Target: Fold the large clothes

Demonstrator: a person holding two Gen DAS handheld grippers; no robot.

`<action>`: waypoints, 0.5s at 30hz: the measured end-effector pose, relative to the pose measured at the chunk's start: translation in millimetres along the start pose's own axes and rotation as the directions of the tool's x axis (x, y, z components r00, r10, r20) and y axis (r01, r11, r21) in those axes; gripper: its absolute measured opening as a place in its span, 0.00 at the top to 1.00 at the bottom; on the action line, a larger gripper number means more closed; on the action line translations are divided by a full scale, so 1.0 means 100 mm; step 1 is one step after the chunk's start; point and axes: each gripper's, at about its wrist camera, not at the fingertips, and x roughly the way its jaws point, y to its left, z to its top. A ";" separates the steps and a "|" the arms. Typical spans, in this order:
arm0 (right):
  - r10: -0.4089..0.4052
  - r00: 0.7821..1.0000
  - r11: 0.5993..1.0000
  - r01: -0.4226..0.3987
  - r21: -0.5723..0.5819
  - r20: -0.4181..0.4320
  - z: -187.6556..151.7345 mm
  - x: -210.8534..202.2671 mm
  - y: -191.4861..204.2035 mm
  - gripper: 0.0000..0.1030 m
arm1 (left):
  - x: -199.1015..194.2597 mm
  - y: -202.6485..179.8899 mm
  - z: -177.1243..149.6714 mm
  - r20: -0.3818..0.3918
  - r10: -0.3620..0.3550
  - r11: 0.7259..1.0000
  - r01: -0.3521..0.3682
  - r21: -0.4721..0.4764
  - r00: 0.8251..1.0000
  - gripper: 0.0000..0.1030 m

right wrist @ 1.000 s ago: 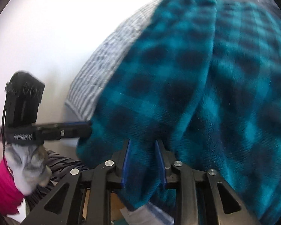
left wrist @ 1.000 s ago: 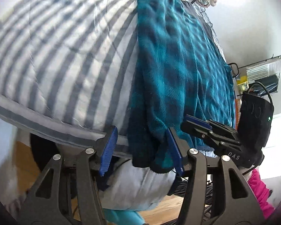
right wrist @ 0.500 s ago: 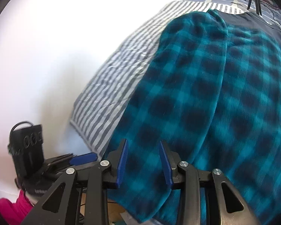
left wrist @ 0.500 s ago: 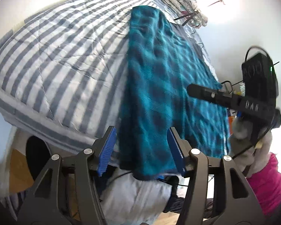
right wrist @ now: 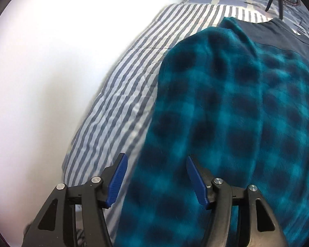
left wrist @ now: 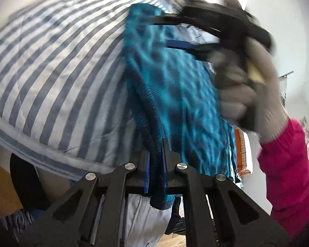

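My left gripper [left wrist: 156, 169] was closing, clamped on the soft, floppy teal fleece [left wrist: 175, 94] hem; right gripper [right wrist: 157, 180] was opening, fleece loose between.

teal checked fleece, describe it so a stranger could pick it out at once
Start at the bed with the grey and white striped quilt. On it lies a teal and navy checked fleece garment, its near edge hanging off. Unlike the flat striped cotton or the plain dark cloth beyond, it is fuzzy.
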 end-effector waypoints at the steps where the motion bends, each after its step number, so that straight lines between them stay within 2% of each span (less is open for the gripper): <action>1: -0.017 1.000 1.000 0.017 -0.008 -0.014 0.06 0.07 0.05 0.40 | -0.01 -0.05 -0.01 0.006 -0.006 1.000 0.006 0.013 1.000 0.93; 5: -0.145 0.988 0.986 0.139 -0.097 -0.053 0.22 0.36 0.27 0.40 | 0.04 -0.20 -0.02 0.008 0.002 0.998 -0.002 0.061 1.000 0.93; 8: -0.218 0.973 0.966 0.203 -0.160 -0.080 0.23 0.54 0.37 0.40 | 0.10 -0.23 0.00 0.006 0.002 0.998 -0.002 0.056 1.000 0.94; 11: -0.305 0.947 0.936 0.277 -0.219 -0.106 0.24 0.78 0.45 0.40 | 0.14 -0.27 0.00 0.012 0.020 0.998 -0.021 0.054 1.000 0.94; 13: -0.352 0.931 0.914 0.319 -0.252 -0.095 0.21 0.86 0.48 0.41 | 0.11 -0.28 0.02 0.015 0.045 0.997 -0.046 0.066 0.999 0.94; 14: -0.365 0.927 0.906 0.333 -0.260 -0.085 0.19 0.88 0.50 0.43 | 0.11 -0.32 0.00 0.014 0.053 0.995 -0.054 0.078 0.998 0.94; 15: -0.378 0.923 0.899 0.347 -0.267 -0.071 0.17 0.89 0.50 0.50 | 0.12 -0.36 0.00 0.015 0.060 0.994 -0.062 0.088 0.998 0.94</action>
